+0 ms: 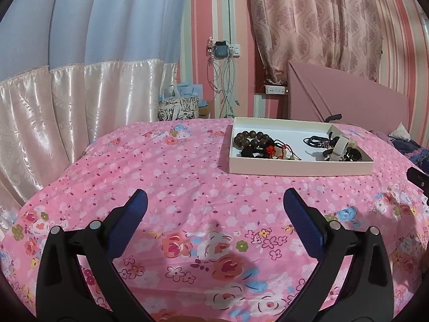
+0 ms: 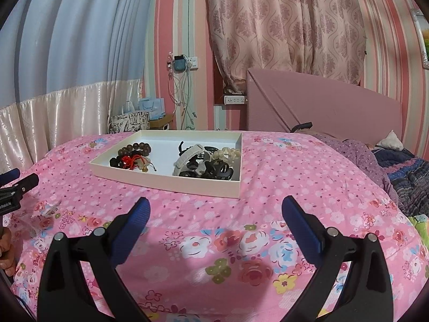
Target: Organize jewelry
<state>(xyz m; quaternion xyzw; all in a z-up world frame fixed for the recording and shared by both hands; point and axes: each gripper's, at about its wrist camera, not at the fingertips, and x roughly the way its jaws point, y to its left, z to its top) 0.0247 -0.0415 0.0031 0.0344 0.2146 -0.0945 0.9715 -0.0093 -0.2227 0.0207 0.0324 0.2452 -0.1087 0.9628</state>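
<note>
Left wrist view: left tongs (image 1: 214,204) spread wide, nothing between them, hovering over the bed (image 1: 161,166). Tray (image 1: 295,167) sits ahead and to the right of them, well apart. Right wrist view: right tongs (image 2: 214,209) also spread and empty; tray (image 2: 166,181) ahead, slightly left, nearer than for the left.

Tray contents: dark beads (image 2: 135,147) and a red cord piece (image 2: 131,159) on its left side; pale strap (image 2: 187,158), black clips (image 2: 217,173) and pale beads (image 2: 228,154) heaped on its right. No dividers visible in the tray.

Step, my read: approach, no pick started. Sorting looks partly done or not begun, can't tell which.

Next move likely needs: one pair of tongs advancing over the tray rim, dropping onto a single item, closing on it only. Right heap is tangled, so expect neighbours to drag along; the other tongs may need to hold the tray
</note>
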